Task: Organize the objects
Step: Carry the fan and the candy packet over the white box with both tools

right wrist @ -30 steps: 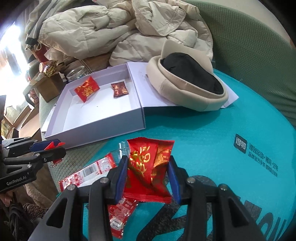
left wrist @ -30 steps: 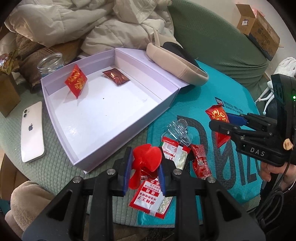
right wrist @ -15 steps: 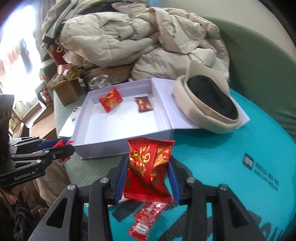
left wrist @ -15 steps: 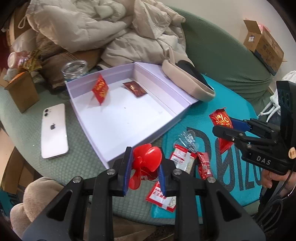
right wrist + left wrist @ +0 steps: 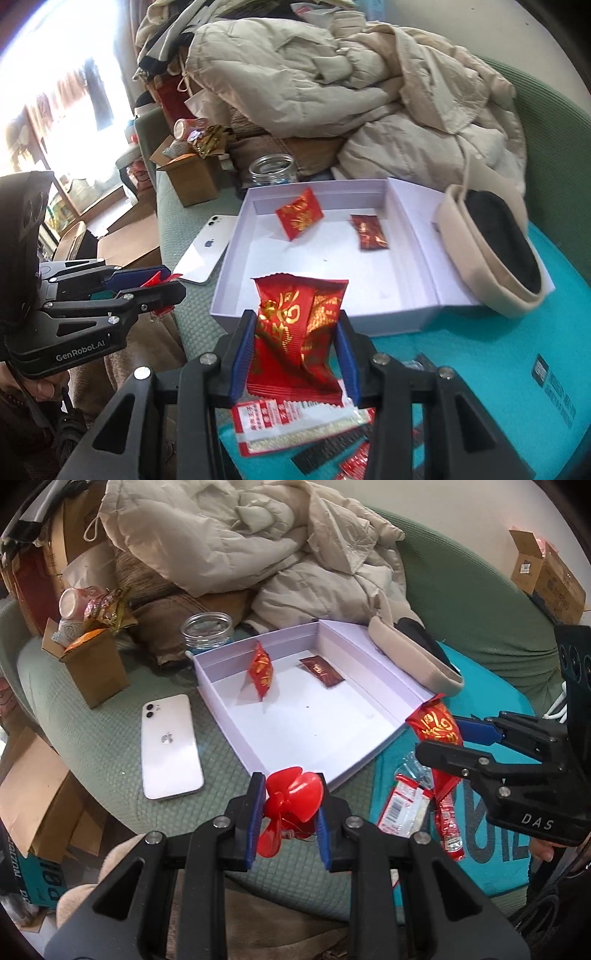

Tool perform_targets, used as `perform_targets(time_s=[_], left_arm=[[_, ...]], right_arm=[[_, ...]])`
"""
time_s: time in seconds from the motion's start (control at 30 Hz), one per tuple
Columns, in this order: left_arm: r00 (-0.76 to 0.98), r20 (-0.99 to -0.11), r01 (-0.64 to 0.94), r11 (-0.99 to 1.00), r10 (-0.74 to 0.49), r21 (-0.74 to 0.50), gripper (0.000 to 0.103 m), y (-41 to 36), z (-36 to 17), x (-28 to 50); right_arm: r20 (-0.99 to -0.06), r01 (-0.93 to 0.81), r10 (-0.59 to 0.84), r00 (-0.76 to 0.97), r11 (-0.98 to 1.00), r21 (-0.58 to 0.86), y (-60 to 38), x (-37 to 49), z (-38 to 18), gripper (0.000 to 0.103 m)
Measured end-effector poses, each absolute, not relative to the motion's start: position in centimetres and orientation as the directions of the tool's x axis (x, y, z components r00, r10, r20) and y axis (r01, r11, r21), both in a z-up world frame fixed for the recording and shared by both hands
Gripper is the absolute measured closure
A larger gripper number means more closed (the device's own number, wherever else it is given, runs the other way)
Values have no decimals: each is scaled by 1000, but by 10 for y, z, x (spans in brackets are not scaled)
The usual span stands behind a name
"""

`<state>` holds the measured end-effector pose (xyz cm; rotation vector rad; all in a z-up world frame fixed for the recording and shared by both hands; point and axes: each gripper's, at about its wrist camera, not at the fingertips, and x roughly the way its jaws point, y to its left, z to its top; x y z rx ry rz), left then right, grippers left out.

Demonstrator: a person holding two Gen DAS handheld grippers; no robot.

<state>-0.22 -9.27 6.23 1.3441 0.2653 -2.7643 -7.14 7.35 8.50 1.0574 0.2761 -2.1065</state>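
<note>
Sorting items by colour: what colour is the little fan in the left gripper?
Red; the fan in the left gripper shows best in the left wrist view.

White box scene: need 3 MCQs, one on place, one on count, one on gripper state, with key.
1. Where is the phone?
A. inside the white box
B. on the green cover beside the white box
C. on the teal mat

2. How many packets lie inside the white box?
A. none
B. two
C. five

3. What does the left gripper hold?
A. nothing, jaws open
B. a glass jar
C. a red fan propeller

Key: 1 B, the phone lies flat outside the box wall; 2 B, a bright red packet and a dark red packet show there; 3 C, the red fan propeller sits between closed fingers.
</note>
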Motion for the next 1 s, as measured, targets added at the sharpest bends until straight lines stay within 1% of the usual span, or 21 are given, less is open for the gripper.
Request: perform_targets(time_s=[0.27, 0.37, 0.77, 1.0], left_arm=[[-605, -796, 138, -982, 22, -131, 79, -111, 63, -14], [-590, -805, 126, -979, 56, -160, 79, -115, 61, -20], [-565, -821, 95, -983, 77, -158, 79, -113, 52, -53], [-552, -828, 69, -984, 98, -163, 79, -111, 46, -76]], right_arm=[[-761, 726, -543, -355, -673, 141, 50, -82, 86, 61], [-764, 730, -549, -340, -666, 154, 44, -88, 83, 61], [-775, 723, -544, -323, -670, 168, 39, -115, 71, 61], [-786, 720, -524, -327, -677, 152, 34, -137, 62, 61]])
